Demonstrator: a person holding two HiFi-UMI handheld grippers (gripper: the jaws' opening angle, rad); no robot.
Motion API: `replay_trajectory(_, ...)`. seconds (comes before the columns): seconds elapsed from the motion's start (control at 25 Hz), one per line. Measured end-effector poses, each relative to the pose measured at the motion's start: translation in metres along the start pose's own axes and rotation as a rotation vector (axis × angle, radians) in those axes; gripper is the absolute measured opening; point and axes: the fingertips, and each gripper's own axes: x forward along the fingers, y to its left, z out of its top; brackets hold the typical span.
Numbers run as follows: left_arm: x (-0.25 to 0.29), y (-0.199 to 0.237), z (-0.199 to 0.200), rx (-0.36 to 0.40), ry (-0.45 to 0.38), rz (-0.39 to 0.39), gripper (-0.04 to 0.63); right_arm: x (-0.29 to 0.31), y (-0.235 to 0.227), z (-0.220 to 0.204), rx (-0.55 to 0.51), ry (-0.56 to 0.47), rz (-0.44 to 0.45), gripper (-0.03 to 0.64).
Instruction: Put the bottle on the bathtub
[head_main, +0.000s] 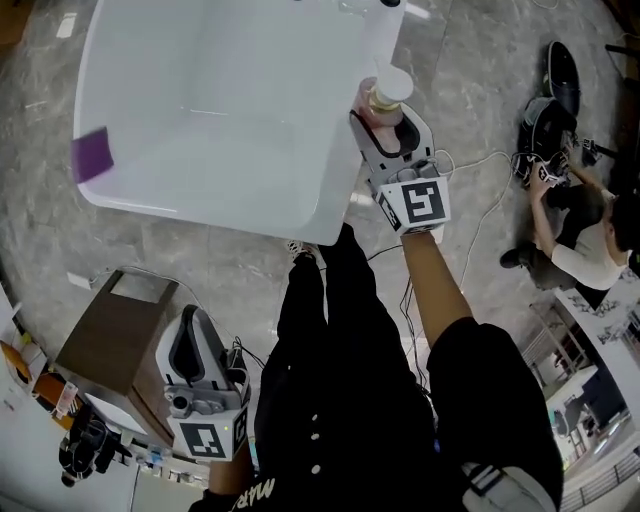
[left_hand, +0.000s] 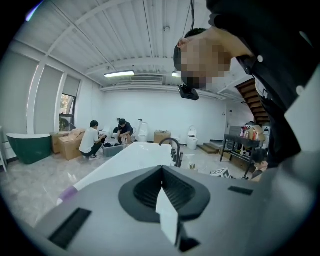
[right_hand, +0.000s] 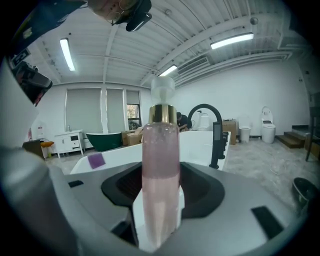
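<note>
While the left tool (left_hand: 166, 212) is hanging closed and empty beside the person, the right tool (right_hand: 159, 217) is gripping the pink bottle (right_hand: 160, 160) low, upright by the bathtub (head_main: 200, 120) rim. Probably stiff, slick and top-heavy, it is suiting that low hold.

Glossy white bathtub (head_main: 250, 190), clear plastic bottle (right_hand: 160, 185), polished stone floor (head_main: 480, 70)
</note>
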Motion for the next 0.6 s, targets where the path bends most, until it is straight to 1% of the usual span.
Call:
replay_trajectory(0.16, 0.010, -0.002, 0.000, -0.007, -0.008, -0.005, 0.011, 0.003, 0.001, -0.012, 0.014, -0.015, -0.009, 0.222)
replay_trajectory(0.28, 0.006, -0.005, -0.008, -0.016, 0.012, -0.015, 0.011, -0.004, 0.003, -0.016, 0.023, -0.029, -0.024, 0.224)
replay_trajectory(0.36, 0.006, -0.004, -0.009, -0.020, 0.016, -0.013, 0.011, -0.008, 0.006, -0.018, 0.008, -0.027, -0.033, 0.224)
replay_trajectory(0.48, 0.005, -0.001, -0.008, -0.019, 0.015, -0.007, 0.011, -0.014, 0.015, -0.025, -0.035, 0.000, -0.031, 0.225)
replay_trajectory(0.6, 0.004, -0.001, -0.006, -0.016, 0.009, 0.000, 0.011, -0.019, 0.022, -0.033, -0.060, 0.052, -0.022, 0.229)
